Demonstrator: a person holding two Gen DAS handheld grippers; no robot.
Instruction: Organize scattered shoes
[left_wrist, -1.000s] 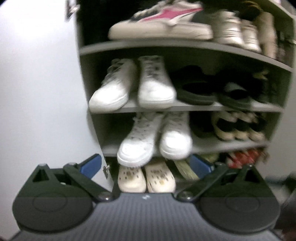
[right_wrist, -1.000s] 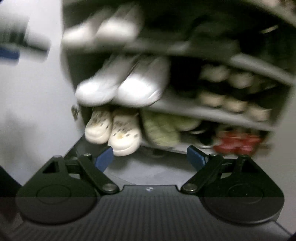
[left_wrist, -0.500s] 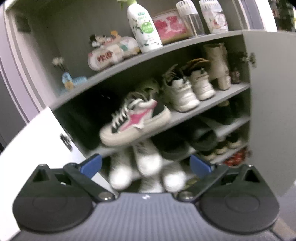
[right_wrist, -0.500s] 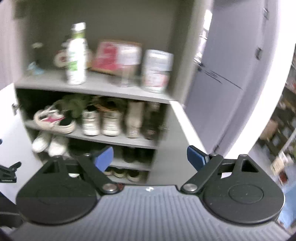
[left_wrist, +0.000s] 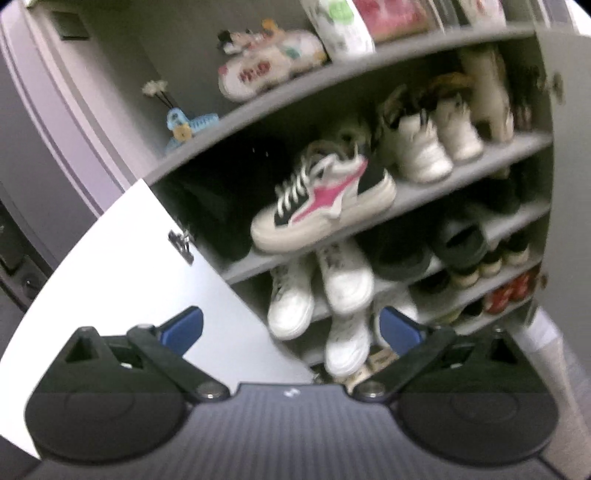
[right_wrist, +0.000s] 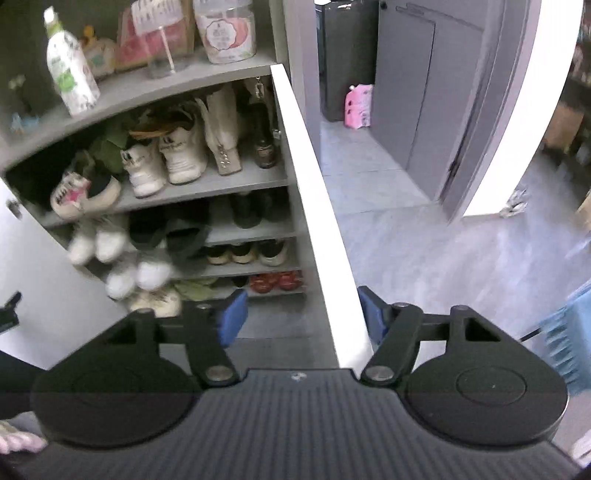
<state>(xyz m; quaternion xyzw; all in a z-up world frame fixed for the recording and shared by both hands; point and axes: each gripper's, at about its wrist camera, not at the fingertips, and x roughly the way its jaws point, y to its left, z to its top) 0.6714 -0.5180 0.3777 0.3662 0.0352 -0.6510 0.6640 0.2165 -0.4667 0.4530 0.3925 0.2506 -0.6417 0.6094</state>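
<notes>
Both tools, left tool (left_wrist: 291, 328) & right tool (right_wrist: 301, 310), gape wide w/ nothing in them. Pink-and-white sneaker (left_wrist: 321, 203) sits sideways on the cabinet's upper shoe shelf (left_wrist: 461, 173), sole past the edge. Prob light, stiff sole, soft upper, so I'd pinch the heel collar imo.

Shoe cabinet (right_wrist: 207, 182) had four shoe shelves under one top shelf. Top shelf: one spray bottle (right_wrist: 70, 74), one glass (right_wrist: 162, 48), one jar (right_wrist: 225, 29). First shoe shelf: one pink-and-white sneaker (left_wrist: 325, 199), two white sneakers (right_wrist: 166, 162), one boot (right_wrist: 225, 133). Bottom shelf: two red shoes (right_wrist: 277, 280).
</notes>
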